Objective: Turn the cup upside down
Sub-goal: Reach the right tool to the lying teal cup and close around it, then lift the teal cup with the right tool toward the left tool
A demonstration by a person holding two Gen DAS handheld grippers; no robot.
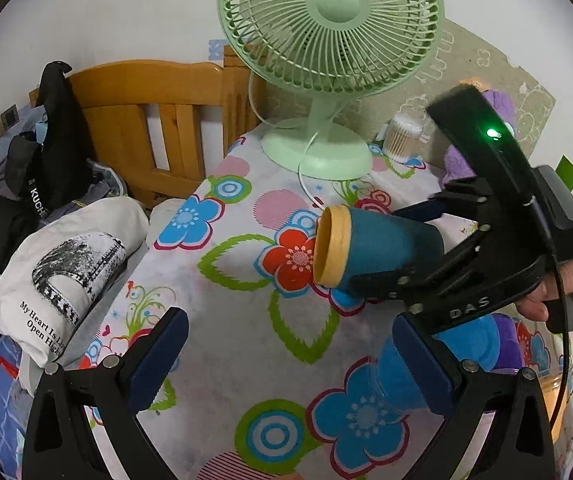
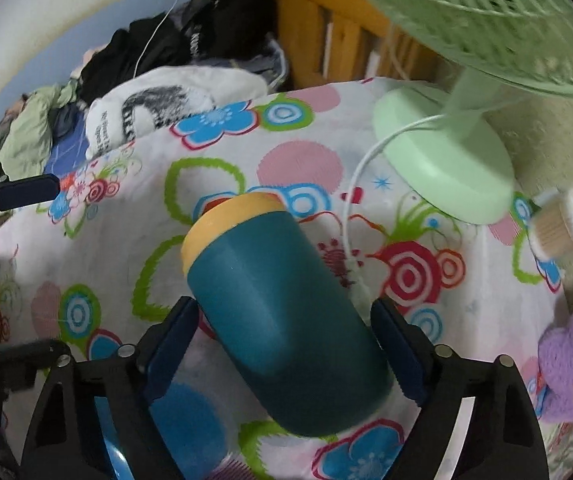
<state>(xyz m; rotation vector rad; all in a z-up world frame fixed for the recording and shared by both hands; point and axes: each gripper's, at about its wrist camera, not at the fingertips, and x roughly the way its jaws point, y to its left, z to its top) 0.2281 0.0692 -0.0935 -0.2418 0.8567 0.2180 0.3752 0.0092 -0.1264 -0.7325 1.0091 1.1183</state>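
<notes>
Between the right tongs (image 2: 284,344), clamped on its body, the cup (image 2: 282,316) lies sideways mid-flip above the desk (image 2: 98,264), while the left tongs (image 1: 290,356) gape wide and empty.

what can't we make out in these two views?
- Cup base: in the right wrist view it is cut short behind the right gripper; in the left wrist view the gripper covers it.
- Cup's contents: the mouth faces away in the right wrist view; the left wrist view shows only part of the inside.
- Fan head: cropped and blurred in the right wrist view.
- Left gripper: open, holding nothing.
</notes>
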